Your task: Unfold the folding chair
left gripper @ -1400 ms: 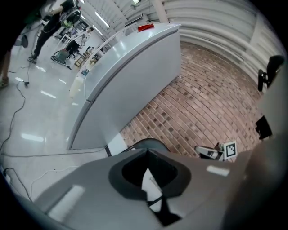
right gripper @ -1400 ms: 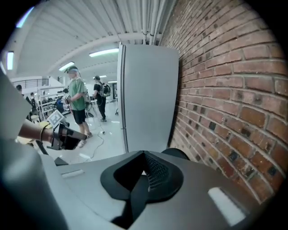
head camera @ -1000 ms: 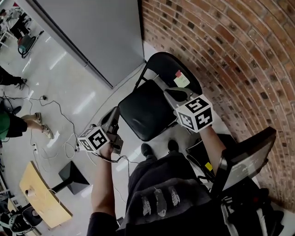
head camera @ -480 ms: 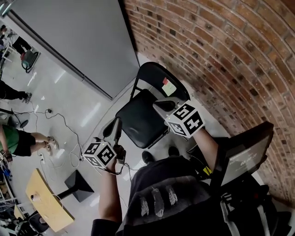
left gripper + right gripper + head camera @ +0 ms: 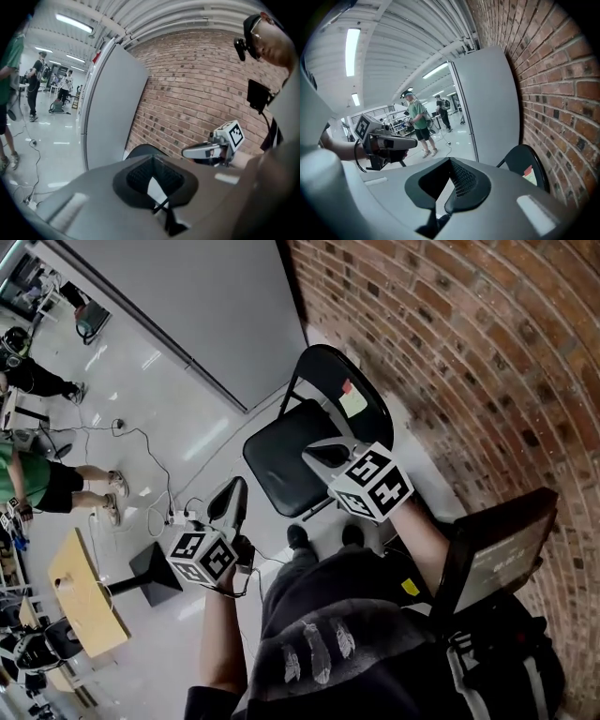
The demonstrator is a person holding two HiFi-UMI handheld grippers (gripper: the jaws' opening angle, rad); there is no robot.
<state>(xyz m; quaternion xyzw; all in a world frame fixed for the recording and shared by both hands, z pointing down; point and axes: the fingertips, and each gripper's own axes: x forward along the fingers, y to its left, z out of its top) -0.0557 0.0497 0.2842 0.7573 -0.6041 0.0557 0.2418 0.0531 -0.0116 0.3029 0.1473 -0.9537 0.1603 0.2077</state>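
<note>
Status: folding chair [image 5: 300,465] looks already open. Seat [image 5: 286,474] lies flat, backrest [image 5: 339,381] is up w/ a sticky note [image 5: 353,401] on it. It stands on the floor [image 5: 141,409] just beside the brick wall [image 5: 450,352], grey panel [image 5: 187,306] behind it.

Left claw [image 5: 232,493]: jaws together, nothing in them, held out over the floor left of the seat, not touching the chair. Right claw [image 5: 314,454]: jaws together, empty too, tip over the seat's near-right edge. Can't tell from the head view whether it touches or just hovers. Both gripper views look past the shut jaws at the room, with only the top of the backrest showing.

Imo what's left is verify + clear off:
- Legs and hinges are hidden under the seat from above, so lock state is unconfirmed. Drop the head cam lower for a side look before calling it done.
- If the seat isn't fully down, press on its front edge w/ a shut claw tip, straight down, slowly. Don't push toward the wall or the chair skids.
- Keep both claws out of the hinge area at the seat/back joint (pinch risk).
- Shoes [image 5: 298,538] are right at the seat front and a cable [image 5: 155,456] runs on the floor at left, so step back carefully.
</note>
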